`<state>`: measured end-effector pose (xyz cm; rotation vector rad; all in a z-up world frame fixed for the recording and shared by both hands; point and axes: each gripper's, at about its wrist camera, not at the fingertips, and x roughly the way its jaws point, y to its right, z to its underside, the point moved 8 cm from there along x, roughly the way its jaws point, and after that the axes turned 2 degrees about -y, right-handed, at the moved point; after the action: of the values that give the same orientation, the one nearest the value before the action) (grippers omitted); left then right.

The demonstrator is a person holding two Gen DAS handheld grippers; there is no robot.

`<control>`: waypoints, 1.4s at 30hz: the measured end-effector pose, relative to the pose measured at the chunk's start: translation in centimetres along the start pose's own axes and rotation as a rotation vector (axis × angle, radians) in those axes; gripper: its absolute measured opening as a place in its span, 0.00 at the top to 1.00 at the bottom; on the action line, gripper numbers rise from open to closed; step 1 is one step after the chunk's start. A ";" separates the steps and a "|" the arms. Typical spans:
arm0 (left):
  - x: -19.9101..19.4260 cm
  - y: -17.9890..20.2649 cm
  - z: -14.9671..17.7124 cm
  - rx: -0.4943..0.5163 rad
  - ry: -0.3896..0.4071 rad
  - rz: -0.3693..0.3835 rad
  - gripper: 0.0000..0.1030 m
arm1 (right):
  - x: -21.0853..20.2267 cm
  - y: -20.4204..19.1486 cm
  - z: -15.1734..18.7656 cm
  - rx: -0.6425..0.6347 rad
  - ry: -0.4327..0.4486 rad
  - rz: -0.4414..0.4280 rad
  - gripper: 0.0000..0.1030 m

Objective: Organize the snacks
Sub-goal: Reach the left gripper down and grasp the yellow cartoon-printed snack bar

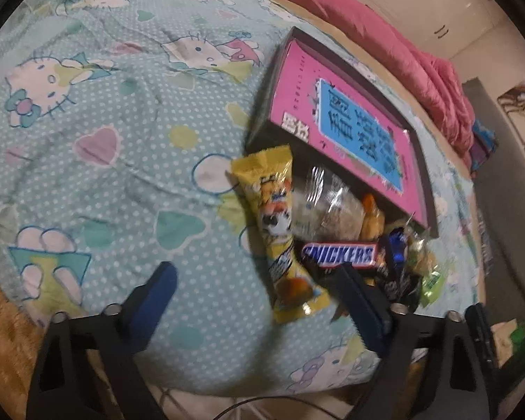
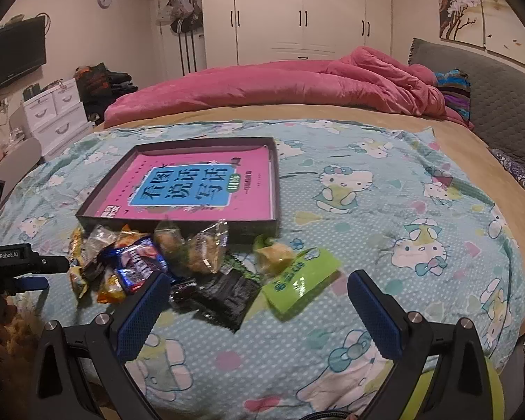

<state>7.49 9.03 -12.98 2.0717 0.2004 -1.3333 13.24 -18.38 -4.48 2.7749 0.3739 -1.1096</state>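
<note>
A heap of snacks lies on the Hello Kitty quilt (image 1: 105, 182) in front of a shallow dark box (image 2: 178, 226) that holds a pink book (image 2: 192, 185). In the left wrist view my left gripper (image 1: 259, 281) stands open low over the quilt. A long yellow packet (image 1: 276, 231) lies between its blue fingers, untouched. A Snickers bar (image 1: 339, 254) lies by the right finger, beside a clear-wrapped cake (image 1: 329, 206). My right gripper (image 2: 259, 290) is open too, hanging over a black packet (image 2: 224, 301) and a green packet (image 2: 301, 281). Clear-wrapped pastries (image 2: 206, 248) lie just beyond.
A pink duvet (image 2: 280, 84) is bunched along the far side of the bed, with a grey headboard (image 2: 500, 98) at right. White wardrobes (image 2: 297, 10) and drawers (image 2: 56, 112) stand behind. The left tool's black body (image 2: 17, 262) reaches in from the left edge.
</note>
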 end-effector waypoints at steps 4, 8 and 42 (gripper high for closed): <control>0.4 0.2 -1.2 -0.011 0.016 0.026 0.30 | 1.2 1.7 -0.5 0.009 -0.022 0.018 0.00; 1.3 0.4 -1.8 -0.019 -0.001 0.050 0.35 | 3.4 3.0 -0.8 -0.027 -0.074 0.026 0.00; 3.0 1.2 -2.1 0.091 0.012 0.016 0.78 | 12.0 1.2 0.3 -0.224 -0.221 -0.107 0.67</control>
<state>11.00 8.75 -14.47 2.1528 0.1296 -1.3433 21.75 -17.43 -13.01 2.4345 0.5852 -1.2944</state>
